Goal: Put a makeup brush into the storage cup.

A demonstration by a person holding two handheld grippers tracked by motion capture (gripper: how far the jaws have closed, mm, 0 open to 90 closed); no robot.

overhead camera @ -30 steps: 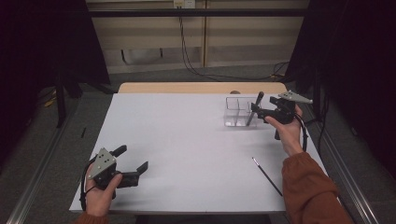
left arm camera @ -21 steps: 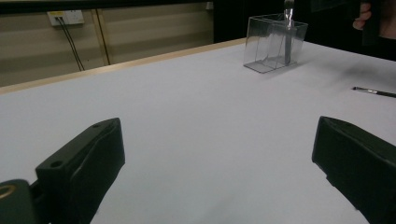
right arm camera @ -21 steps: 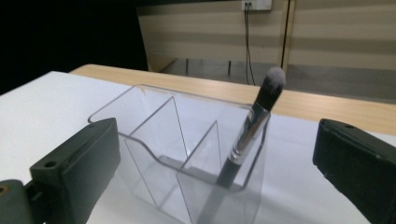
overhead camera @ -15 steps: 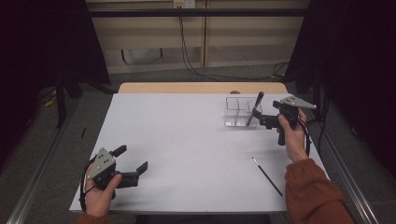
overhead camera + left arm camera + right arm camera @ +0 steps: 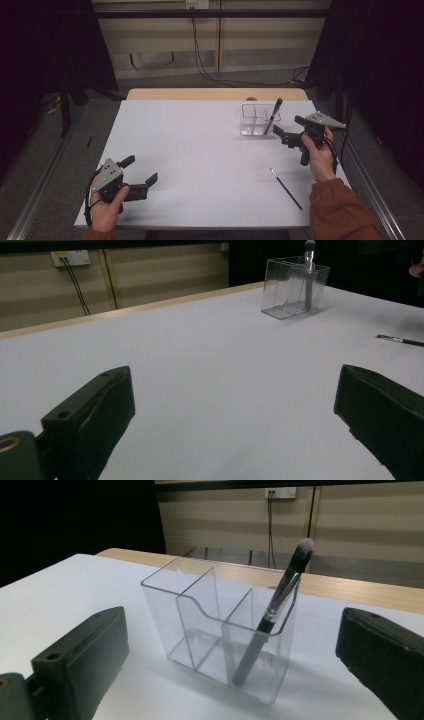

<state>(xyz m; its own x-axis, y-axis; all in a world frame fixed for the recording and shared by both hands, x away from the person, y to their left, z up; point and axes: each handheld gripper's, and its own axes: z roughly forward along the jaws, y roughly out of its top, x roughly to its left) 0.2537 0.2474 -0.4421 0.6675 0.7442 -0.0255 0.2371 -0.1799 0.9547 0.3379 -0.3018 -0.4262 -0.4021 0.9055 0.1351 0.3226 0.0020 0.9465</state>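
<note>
Brush (image 5: 272, 614) stands tilted in the clear organizer (image 5: 200, 630). Right gripper (image 5: 290, 131) gapes empty just beside it; left gripper (image 5: 141, 172) rests open, well apart.

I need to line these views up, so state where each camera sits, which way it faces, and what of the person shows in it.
High view: above the near edge, looking forward and down on the table; both forearms, left gripper and right gripper.
Left gripper view: low between its open jaws, facing the far clear organizer.
Right gripper view: close before the organizer, open jaws.
Shared: the makeup brush standing in the organizer.
</note>
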